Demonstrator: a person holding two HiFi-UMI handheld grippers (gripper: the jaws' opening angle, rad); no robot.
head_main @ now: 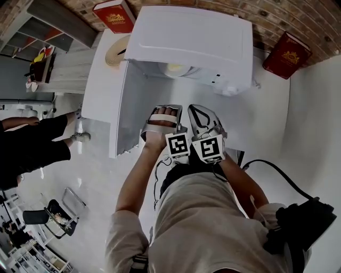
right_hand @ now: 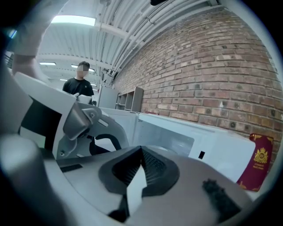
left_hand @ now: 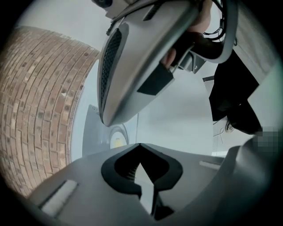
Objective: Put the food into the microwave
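A white microwave (head_main: 192,37) stands on the white table with its door (head_main: 120,114) swung open to the left. Inside it a plate of pale yellow food (head_main: 175,68) lies on the turntable; the left gripper view also shows the plate (left_hand: 117,137). Both grippers hang side by side in front of the opening, apart from it. My left gripper (head_main: 166,108) (left_hand: 139,145) is shut with nothing in it. My right gripper (head_main: 198,108) (right_hand: 141,148) has its tips together and is likewise empty. It crosses the top of the left gripper view.
Two red books (head_main: 114,15) (head_main: 286,55) lean on the brick wall either side of the microwave. A tan round thing (head_main: 114,53) lies behind the door. A black bag (head_main: 301,224) and cable sit at the right. A person in black (head_main: 32,144) is at the left.
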